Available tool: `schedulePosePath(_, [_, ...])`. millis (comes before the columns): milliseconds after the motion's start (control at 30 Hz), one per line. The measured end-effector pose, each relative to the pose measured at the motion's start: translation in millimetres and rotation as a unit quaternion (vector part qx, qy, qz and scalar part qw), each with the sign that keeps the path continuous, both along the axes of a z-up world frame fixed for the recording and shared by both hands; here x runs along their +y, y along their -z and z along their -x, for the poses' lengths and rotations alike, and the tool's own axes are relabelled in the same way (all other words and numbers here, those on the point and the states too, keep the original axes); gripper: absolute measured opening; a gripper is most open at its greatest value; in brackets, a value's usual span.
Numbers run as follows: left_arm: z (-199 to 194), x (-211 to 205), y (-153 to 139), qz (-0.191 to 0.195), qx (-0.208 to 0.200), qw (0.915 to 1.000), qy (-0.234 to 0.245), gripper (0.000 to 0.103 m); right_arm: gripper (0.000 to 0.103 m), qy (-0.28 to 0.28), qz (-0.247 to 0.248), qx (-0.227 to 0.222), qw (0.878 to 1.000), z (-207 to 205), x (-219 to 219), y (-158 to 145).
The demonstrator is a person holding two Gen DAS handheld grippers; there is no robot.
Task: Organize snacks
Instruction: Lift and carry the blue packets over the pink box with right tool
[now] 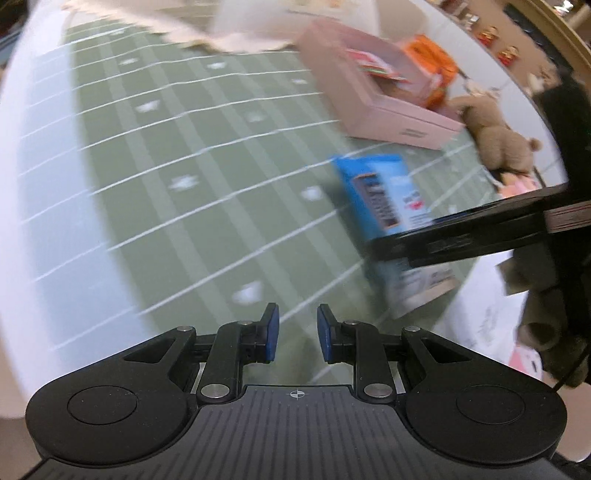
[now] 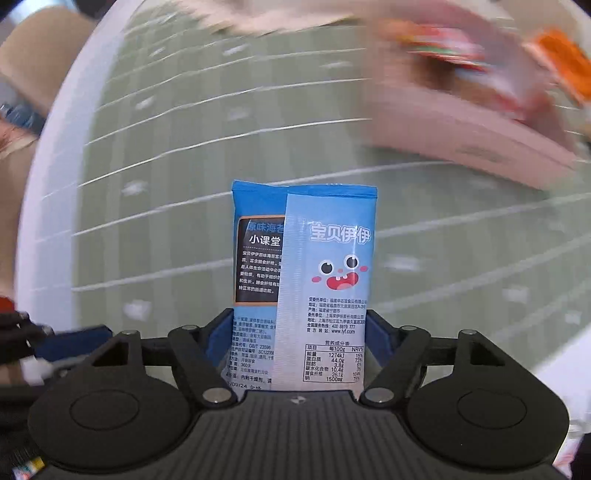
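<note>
A blue snack packet (image 2: 325,258) with a cartoon face stands between the blue pads of my right gripper (image 2: 297,332), which is shut on its lower part. In the left wrist view the same packet (image 1: 376,192) hangs tilted over the tablecloth, with a black finger of the right gripper (image 1: 443,240) across it. My left gripper (image 1: 297,332) is low over the cloth to the left of the packet. Its jaws stand a narrow gap apart with nothing between them. A pink box (image 1: 380,110) behind the packet holds red and orange snack packs (image 1: 432,62).
A green tablecloth (image 1: 184,147) with white grid lines covers a round white table (image 1: 44,184). A brown plush bear (image 1: 495,136) lies right of the pink box (image 2: 472,133). Pale fabric (image 1: 236,33) lies at the far edge. Both views are blurred.
</note>
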State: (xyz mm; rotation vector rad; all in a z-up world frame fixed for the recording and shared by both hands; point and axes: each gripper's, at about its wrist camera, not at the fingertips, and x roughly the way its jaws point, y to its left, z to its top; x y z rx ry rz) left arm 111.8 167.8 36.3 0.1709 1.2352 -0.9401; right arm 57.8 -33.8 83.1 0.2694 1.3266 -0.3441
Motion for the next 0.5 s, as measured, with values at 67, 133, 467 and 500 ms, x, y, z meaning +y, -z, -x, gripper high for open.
schedulePosePath(67, [9.6,-18.6,-5.0,0.008,0.000,0.9999,0.007,0.025,0.073,0.011,-0.009,-0.025,1.000,19.6,-29.0,-22.3])
schedulePosePath(133, [16.0,-41.0,-10.7,0.016,0.001,0.9999,0.002,0.025,0.073,0.015,-0.001,-0.068,0.998,33.6,-62.3,-56.3])
schedulePosePath(467, [43.2,-117.2,-58.9,0.118,-0.040,0.9907,-0.056,0.025,0.074,0.002,-0.013,-0.152,0.988,-48.0,-203.8,-82.7])
schedulePosePath(500, [41.6,-124.3,-58.1,0.122,-0.045,0.9892,-0.067,0.025,0.074,-0.005,-0.024,-0.146,0.989,-59.9,-212.5,-70.0])
